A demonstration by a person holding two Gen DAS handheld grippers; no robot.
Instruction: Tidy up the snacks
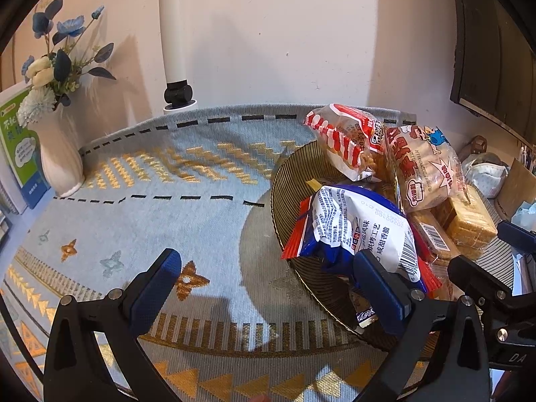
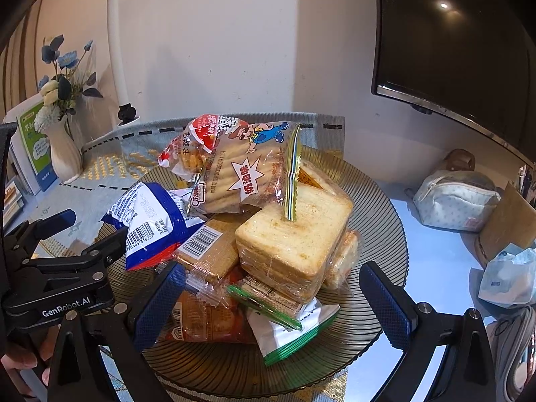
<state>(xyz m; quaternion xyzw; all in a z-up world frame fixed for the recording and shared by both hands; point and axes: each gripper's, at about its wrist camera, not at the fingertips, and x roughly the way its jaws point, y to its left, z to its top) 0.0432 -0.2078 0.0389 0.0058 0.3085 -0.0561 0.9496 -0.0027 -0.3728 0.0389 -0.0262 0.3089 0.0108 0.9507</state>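
Snacks in crinkly wrappers sit heaped on a ribbed, smoky-brown glass plate (image 2: 385, 207) at the right of a pale blue woven table mat (image 1: 150, 221) with gold zigzags. Left wrist view: left gripper (image 1: 268, 288) spread wide, empty, its right finger (image 1: 378, 288) just in front of a blue-and-white foil packet (image 1: 355, 231) at the plate's near-left edge; touching or not, cannot tell. Right wrist view only: wrapped block of sliced toast (image 2: 294, 234) mid-plate, green-edged white sachet (image 2: 291, 331) beneath it, right gripper (image 2: 274, 305) also wide apart, empty, hovering at the plate's near side. Lower wrappers mostly buried. White ribbed vase of blue artificial flowers (image 1: 60, 154) far left; dark monitor (image 2: 452, 40) far right against a cream wall.
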